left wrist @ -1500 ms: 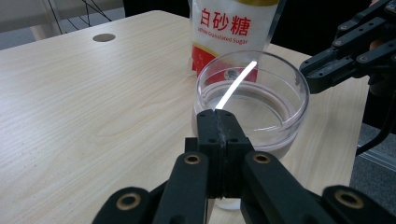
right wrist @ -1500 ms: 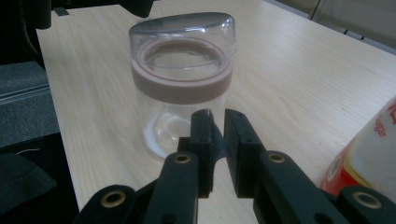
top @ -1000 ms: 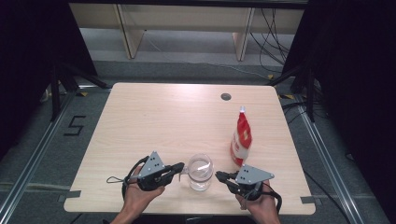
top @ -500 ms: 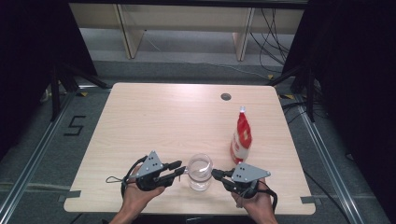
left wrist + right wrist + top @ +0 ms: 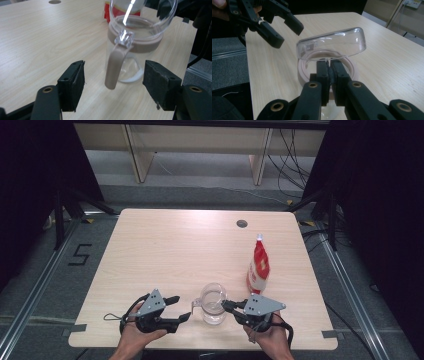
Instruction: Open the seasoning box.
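Your left gripper (image 5: 113, 91) has just been opening; its jaws stand spread either side of the glass jug's (image 5: 214, 305) beige handle (image 5: 113, 68), pads clear of it. The jug stands at the lower middle of the high view, on the worktop (image 5: 165, 250). Your right gripper (image 5: 329, 71) is pinched on the jug's rim beneath the raised clear lid (image 5: 332, 46). A red-and-white bottle (image 5: 258, 267) stands just beyond, to the right.

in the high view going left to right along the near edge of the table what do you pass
left gripper → glass pitcher → right gripper at its rim → red bottle, standing a little farther back
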Motion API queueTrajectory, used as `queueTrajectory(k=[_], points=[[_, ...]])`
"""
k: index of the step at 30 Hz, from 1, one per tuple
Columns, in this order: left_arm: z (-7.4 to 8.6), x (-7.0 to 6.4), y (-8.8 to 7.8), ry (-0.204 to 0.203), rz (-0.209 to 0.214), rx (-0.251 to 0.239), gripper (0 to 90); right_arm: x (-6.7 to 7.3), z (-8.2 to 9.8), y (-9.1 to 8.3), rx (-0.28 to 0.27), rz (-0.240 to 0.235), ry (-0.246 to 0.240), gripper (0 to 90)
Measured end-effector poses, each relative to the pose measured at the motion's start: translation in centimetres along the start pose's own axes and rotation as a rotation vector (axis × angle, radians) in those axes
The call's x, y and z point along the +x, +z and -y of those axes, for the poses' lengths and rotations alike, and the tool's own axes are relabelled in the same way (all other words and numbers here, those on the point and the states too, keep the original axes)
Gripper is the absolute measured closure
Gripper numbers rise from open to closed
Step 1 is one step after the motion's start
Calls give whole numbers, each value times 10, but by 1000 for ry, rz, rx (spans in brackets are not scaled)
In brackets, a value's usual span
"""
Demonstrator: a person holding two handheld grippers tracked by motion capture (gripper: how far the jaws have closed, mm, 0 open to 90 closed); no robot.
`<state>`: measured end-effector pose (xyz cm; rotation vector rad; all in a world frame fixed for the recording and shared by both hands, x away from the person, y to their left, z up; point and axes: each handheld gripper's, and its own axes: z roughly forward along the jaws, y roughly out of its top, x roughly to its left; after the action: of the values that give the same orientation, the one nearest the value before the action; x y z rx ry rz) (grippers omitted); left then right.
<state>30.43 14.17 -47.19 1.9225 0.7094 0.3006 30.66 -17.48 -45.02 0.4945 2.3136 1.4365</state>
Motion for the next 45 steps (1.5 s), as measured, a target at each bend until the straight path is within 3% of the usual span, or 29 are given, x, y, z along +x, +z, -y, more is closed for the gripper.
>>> queueTrajectory(k=[2, 3, 4, 5, 7, 12, 13, 15, 18, 22, 23, 32, 33, 36, 37, 45], points=[[5, 1, -1, -5, -4, 11, 300, 1, -1, 1, -1, -3, -4, 854], [9, 3, -2, 25, -15, 20, 288, 3, -2, 3, -11, 3, -10, 854], [9, 3, -2, 25, -15, 20, 278, 4, -3, 3, -7, 3, -17, 854], [14, 4, -1, -21, -16, 17, 269, 5, -4, 4, -14, 3, -12, 854], [16, 5, -2, -28, -22, 15, 257, 5, -6, 3, -15, 2, -18, 853], [20, 6, -5, -33, -40, 7, 244, 9, -8, 5, -21, 8, 2, 844], [21, 8, -7, -8, -42, 15, 244, 9, -9, 8, -21, 8, -18, 844], [23, 9, -7, 0, -38, 25, 244, 10, -10, 10, -25, 0, -25, 844], [25, 8, -9, -19, -44, 41, 242, 13, -13, 12, -19, -7, -25, 844], [26, 8, -9, -34, -45, 34, 242, 15, -16, 16, -33, -20, -28, 844], [26, 8, -9, -21, -45, 38, 243, 16, -18, 18, -42, -21, -47, 844], [27, 5, -6, -16, -43, 51, 241, 23, -20, 27, -35, -53, -38, 836], [28, 5, -6, -21, -42, 50, 241, 22, -21, 29, -43, -53, -68, 833], [28, 8, -7, -1, -47, 67, 241, 25, -21, 31, -34, -65, -51, 832], [28, 7, -7, -21, -43, 48, 241, 26, -22, 33, -32, -70, -57, 828], [28, 8, -7, -22, -50, 43, 241, 25, -21, 29, -41, -50, -36, 781]])
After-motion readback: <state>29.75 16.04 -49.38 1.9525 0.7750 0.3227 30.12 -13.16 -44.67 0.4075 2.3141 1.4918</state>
